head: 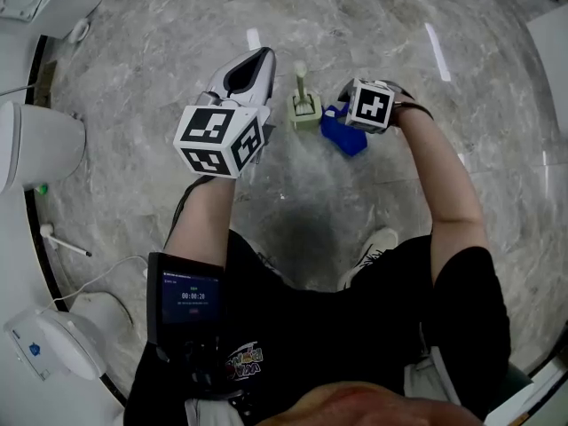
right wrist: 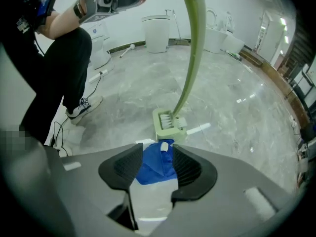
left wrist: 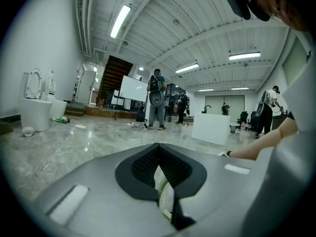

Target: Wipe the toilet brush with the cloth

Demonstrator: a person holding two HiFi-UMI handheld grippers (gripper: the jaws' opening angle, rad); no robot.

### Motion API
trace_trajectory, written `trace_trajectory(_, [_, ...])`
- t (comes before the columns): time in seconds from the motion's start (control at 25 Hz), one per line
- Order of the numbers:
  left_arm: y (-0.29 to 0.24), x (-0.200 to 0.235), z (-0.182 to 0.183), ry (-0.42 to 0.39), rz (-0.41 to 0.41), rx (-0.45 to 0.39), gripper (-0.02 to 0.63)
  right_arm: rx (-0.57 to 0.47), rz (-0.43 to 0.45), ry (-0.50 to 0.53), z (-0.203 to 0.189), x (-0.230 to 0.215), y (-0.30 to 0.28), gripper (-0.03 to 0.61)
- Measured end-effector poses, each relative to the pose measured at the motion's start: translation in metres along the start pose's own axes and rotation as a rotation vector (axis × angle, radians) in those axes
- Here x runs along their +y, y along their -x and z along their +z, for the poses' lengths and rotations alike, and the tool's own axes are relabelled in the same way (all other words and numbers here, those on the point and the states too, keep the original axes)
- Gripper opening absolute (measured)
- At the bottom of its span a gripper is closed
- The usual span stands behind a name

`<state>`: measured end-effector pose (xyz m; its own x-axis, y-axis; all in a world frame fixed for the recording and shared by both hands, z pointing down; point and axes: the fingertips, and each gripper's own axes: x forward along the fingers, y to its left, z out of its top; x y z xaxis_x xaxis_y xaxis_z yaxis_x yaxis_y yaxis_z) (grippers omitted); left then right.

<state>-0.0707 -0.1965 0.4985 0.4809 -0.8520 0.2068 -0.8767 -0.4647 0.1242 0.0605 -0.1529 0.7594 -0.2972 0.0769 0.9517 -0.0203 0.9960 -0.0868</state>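
Note:
A pale green toilet brush stands head-down on the marble floor; its curved handle rises out of the top of the right gripper view. My left gripper points nearly level above the floor. Its jaws are shut, and a strip of the green handle shows between the pads. The blue cloth lies on the floor against the brush head. My right gripper points steeply down over it, jaws apart, with the cloth between the fingers and not clamped.
White toilets line the curved left wall, with a white stick and a cable on the floor beside them. My shoe is just behind the cloth. Far off, people stand near a white box.

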Motion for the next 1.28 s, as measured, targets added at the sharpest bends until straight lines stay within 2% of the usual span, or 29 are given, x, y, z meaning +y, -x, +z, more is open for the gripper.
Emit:
trace_trajectory(0.16, [-0.001, 0.000, -0.001, 0.000, -0.006, 0.005, 0.000, 0.003, 0.036, -0.042, -0.014, 0.005, -0.020, 0.199])
trace_trajectory(0.28, [-0.002, 0.000, -0.002, 0.002, -0.006, 0.006, 0.000, 0.044, 0.077, -0.012, -0.017, 0.016, -0.024, 0.192])
trace_trajectory(0.4, [-0.005, 0.000, -0.006, 0.004, -0.005, 0.014, 0.000, 0.063, 0.132, 0.030, -0.006, 0.030, -0.019, 0.155])
trace_trajectory(0.52, [-0.008, 0.003, -0.011, 0.012, 0.000, 0.026, 0.000, 0.005, 0.219, 0.048, 0.017, 0.049, -0.014, 0.137])
trace_trajectory(0.6, [-0.010, 0.006, -0.013, 0.017, 0.001, 0.031, 0.000, -0.029, 0.244, 0.065, 0.029, 0.053, -0.012, 0.137])
trace_trajectory(0.72, [-0.011, 0.006, -0.012, 0.015, -0.001, 0.026, 0.000, -0.024, 0.213, 0.068, 0.026, 0.047, -0.017, 0.138])
trace_trajectory(0.88, [-0.008, 0.003, -0.005, -0.014, 0.001, 0.007, 0.000, 0.010, 0.121, 0.068, 0.010, 0.028, -0.026, 0.140])
trace_trajectory(1.04, [-0.009, -0.001, -0.004, -0.065, -0.003, 0.009, 0.000, -0.013, 0.101, 0.034, 0.007, 0.018, -0.027, 0.140])
trace_trajectory(1.16, [-0.010, -0.006, -0.006, -0.088, -0.016, 0.018, 0.000, -0.061, 0.094, 0.038, 0.015, 0.015, -0.023, 0.140])
trace_trajectory(1.28, [-0.008, -0.012, -0.008, -0.072, -0.027, 0.029, 0.000, -0.131, 0.072, 0.002, 0.023, 0.012, -0.014, 0.137])
